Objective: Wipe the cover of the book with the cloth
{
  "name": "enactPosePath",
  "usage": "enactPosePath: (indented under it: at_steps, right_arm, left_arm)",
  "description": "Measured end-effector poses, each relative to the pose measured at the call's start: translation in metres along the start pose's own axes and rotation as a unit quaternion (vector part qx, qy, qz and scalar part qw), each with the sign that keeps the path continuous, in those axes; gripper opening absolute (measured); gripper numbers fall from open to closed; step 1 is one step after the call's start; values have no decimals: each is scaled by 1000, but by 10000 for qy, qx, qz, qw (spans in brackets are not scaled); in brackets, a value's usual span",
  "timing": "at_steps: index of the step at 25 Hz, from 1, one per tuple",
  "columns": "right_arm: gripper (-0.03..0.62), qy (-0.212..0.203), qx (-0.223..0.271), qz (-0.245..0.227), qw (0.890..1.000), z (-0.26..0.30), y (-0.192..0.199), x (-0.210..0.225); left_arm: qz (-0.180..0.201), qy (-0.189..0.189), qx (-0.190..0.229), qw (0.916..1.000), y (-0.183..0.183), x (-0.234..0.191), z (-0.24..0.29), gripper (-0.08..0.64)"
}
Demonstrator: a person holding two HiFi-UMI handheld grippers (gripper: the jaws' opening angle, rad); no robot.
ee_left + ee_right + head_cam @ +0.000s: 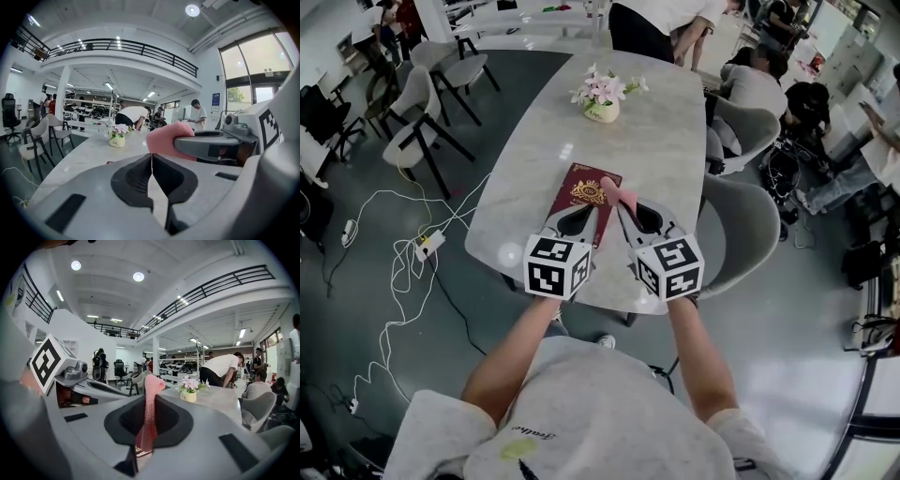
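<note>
**Cloth in the claw at the book's edge, wiping barely begun**

We see the book [581, 194], dark red with a gold emblem, lying flat on the table [661, 127] with its cover up. The right gripper [624, 202] is clamped on the pink cloth [625, 196], and its own view shows the fabric pinched between the pads and hanging below them. The bunched end sits at the book's right edge. We cannot tell from the head view whether it presses on the cover or hangs just above it.

The left gripper [579, 210] lies over the book's near-left part. Its jaws are closed on each other with nothing between them. We judge it is steadying the book, though contact is not plain.

As for progress, the cloth is picked up and brought to the book, so the fetching is done. The cover shows no mark that tells wiped from unwiped. We judge nearly the whole wipe is left, starting from the right edge and going across to the left.

The only container is a small pale pot [602, 112], well beyond the book's far end on the same table. It holds pink and white flowers [606, 89].
</note>
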State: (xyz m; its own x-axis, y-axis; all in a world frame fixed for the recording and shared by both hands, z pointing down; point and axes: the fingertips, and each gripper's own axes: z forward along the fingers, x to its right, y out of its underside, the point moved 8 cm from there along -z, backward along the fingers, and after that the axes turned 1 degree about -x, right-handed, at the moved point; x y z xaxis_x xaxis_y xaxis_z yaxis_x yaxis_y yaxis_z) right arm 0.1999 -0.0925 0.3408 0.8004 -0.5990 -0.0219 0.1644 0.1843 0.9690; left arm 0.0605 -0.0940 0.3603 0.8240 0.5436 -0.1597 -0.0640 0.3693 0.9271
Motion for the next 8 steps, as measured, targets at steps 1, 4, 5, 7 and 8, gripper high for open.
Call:
enactPosePath:
  at_steps: [1, 4, 5, 7, 8]
  right_arm:
    - [18, -11, 0, 4, 10000, 0, 0, 0]
    - [18, -33, -3, 18, 10000, 0, 1, 0]
    - [18, -37, -4, 24, 10000, 0, 1, 0]
    - [18, -46, -6, 36, 10000, 0, 2, 0]
    - [18, -51, -8, 43, 10000, 0, 2, 0]
  left_arm:
    - [-2, -6, 2, 10000, 0, 0, 0, 8]
    - [-3, -16, 4, 10000, -1, 0, 0, 8]
    - [-2, -16, 4, 10000, -1, 0, 0, 8]
    - [-1, -11, 5, 10000, -1, 1, 1, 9]
    - [0, -7, 6, 10000, -1, 1, 1, 8]
